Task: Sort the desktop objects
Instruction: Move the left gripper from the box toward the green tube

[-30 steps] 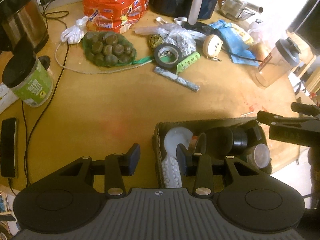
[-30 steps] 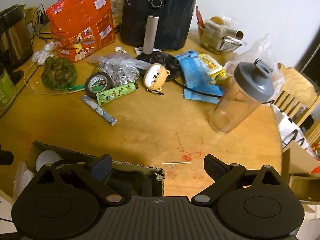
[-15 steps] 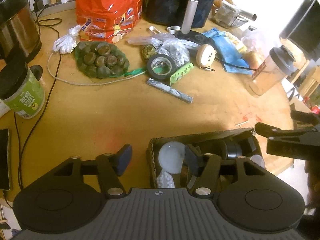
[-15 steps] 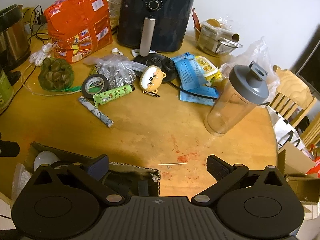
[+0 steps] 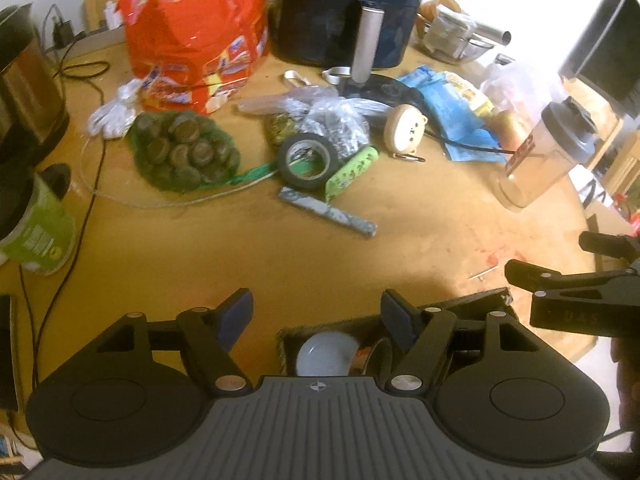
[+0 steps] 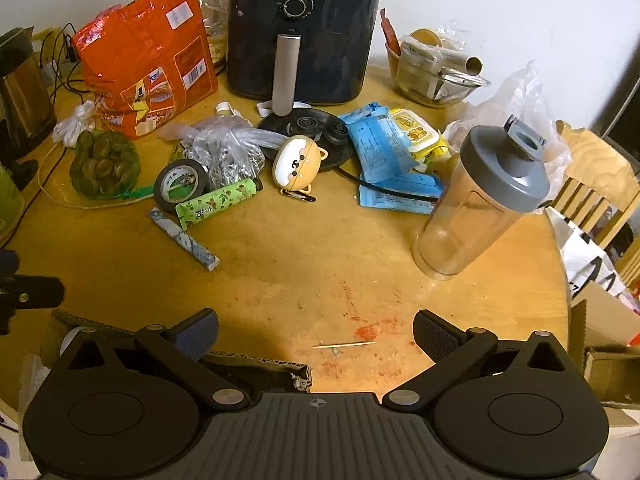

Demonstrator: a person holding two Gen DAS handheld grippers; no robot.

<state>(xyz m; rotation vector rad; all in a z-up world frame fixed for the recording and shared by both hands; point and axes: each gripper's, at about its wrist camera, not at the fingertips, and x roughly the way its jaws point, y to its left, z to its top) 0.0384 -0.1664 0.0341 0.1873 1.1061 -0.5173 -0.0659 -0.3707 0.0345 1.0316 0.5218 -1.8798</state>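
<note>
While both tongs hung spread wide and empty at the lower edge of their frames, the left tongs [image 5: 316, 316] stood over the near rim of the box [image 5: 464, 305] and the right tongs [image 6: 316, 334] over bare wood. The box, of brown card, sat at the near edge of the surface [image 6: 304, 264], a white bowl [image 5: 326, 356] showing inside it. The surface was round, yellow-brown wood, with a red smear [image 6: 372, 330] and a thin stick [image 6: 344, 345] lower centre in the right view.

In the middle of that frame lay a tape roll [image 6: 182, 183], a green pack [image 6: 216, 204] touching it, and a grey stick [image 6: 184, 237] just below. A round bear-faced case [image 6: 296, 165] lay near centre, blue packets [image 6: 384, 152] to its right, and a clear shaker [image 6: 480, 204] with a grey lid stood tilted by the lens at right.

Along the far side stood a dark air fryer [image 6: 304, 28] at upper centre, an orange bag [image 6: 144, 64] to its left, and a net of brown rounds [image 6: 104, 164] below that bag. A steel kettle [image 6: 22, 92] stood at the left edge, a glass bowl [image 6: 436, 76] of oddments at upper right. A white wall [image 6: 500, 4] rose behind; a wooden chair [image 6: 596, 188] and a paper bag [image 6: 588, 260] showed past the right rim.
</note>
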